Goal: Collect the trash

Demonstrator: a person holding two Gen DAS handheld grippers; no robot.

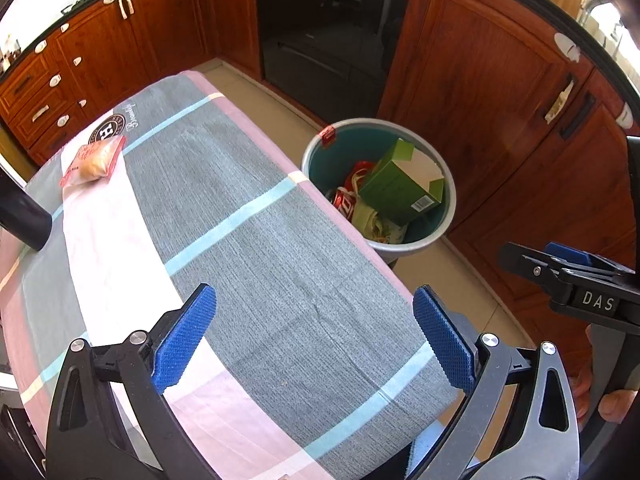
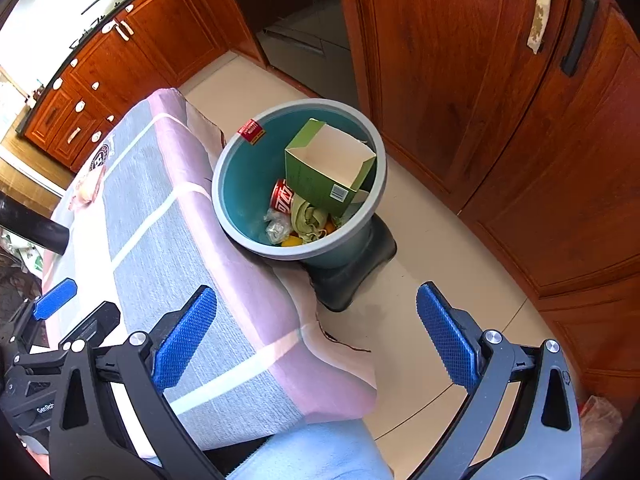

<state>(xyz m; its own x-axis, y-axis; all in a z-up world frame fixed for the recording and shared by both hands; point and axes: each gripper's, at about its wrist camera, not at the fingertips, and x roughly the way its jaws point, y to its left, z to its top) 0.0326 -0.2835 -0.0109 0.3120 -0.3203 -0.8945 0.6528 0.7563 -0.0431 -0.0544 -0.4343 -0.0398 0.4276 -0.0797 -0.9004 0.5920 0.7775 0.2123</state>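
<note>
Hovering both grippers empty beside the round teal plastic bin [image 2: 240, 184].
My left gripper [image 1: 314, 338] and right gripper [image 2: 316, 338] gape wide; the last trash, a red-printed clear snack packet [image 1: 94, 160], lies across the striped tablecloth [image 1: 280, 264], so I'd reach there.

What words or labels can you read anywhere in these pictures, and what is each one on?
"DAS": on the right claw's body, cut off at the frame edge.
"Beautiful", roughly, in script with a round "H" emblem: on the tablecloth.
"GenRob", cut off: on the left claw's body.
Red can: white characters, unreadable.
Green box barcode label, snack packet and red tag: too small.
</note>
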